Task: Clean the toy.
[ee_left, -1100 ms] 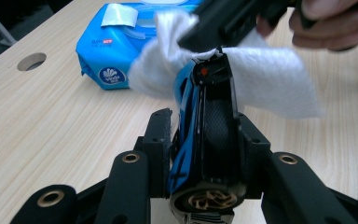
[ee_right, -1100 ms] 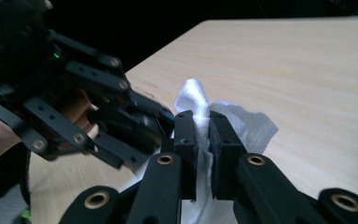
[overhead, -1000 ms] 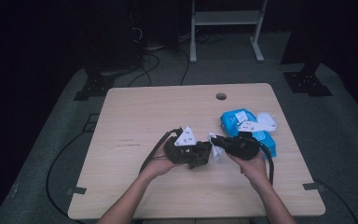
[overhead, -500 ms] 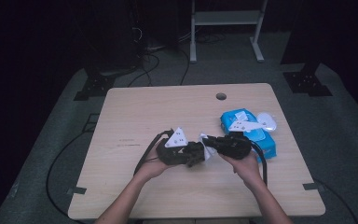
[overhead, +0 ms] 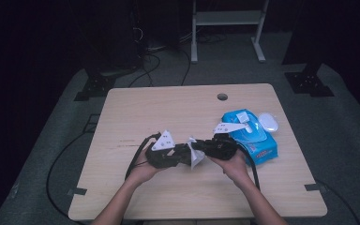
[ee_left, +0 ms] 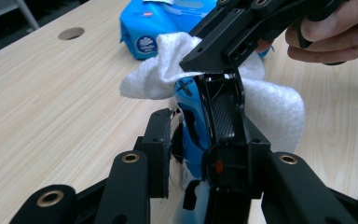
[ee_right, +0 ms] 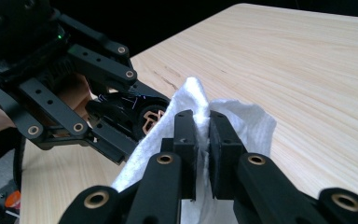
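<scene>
Left gripper [ee_left: 200, 154] clamps a blue and black computer mouse [ee_left: 209, 126] on edge above the table [overhead: 136, 117], steadying it so I can wipe it. My right gripper [ee_right: 203, 154] pinches a white wet wipe [ee_right: 242, 126] against its top. Just beside sit the blue wipes pack [overhead: 253, 136] and its white lid [overhead: 268, 123], neither blocking me.
</scene>
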Demonstrator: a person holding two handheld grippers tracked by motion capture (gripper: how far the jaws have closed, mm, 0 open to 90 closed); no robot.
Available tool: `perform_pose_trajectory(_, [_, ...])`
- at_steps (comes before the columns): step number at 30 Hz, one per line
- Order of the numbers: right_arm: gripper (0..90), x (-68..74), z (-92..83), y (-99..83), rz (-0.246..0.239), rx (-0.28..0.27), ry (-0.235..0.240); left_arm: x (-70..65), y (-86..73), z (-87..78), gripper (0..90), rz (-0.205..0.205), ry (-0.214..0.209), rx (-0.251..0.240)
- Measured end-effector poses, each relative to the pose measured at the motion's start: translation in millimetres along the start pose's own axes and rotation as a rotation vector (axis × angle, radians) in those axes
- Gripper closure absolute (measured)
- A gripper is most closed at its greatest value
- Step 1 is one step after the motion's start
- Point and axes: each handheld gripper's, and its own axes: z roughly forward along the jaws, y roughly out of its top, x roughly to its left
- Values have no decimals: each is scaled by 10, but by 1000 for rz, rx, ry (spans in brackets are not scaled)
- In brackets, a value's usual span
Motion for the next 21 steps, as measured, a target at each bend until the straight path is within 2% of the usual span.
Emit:
perform_pose_trajectory(5, [825,30,125,11,-33,42,-31,12,-109,-62,634,-15,12,-10])
perform_pose_trajectory(12, [825,81,243,19,-58,60,-39,4,-277,-81,638,-32,44,-15])
perform_pose_trajectory(21, [825,134,407,0,-109,110,-75,46,-499,-25,650,-55,41,35])
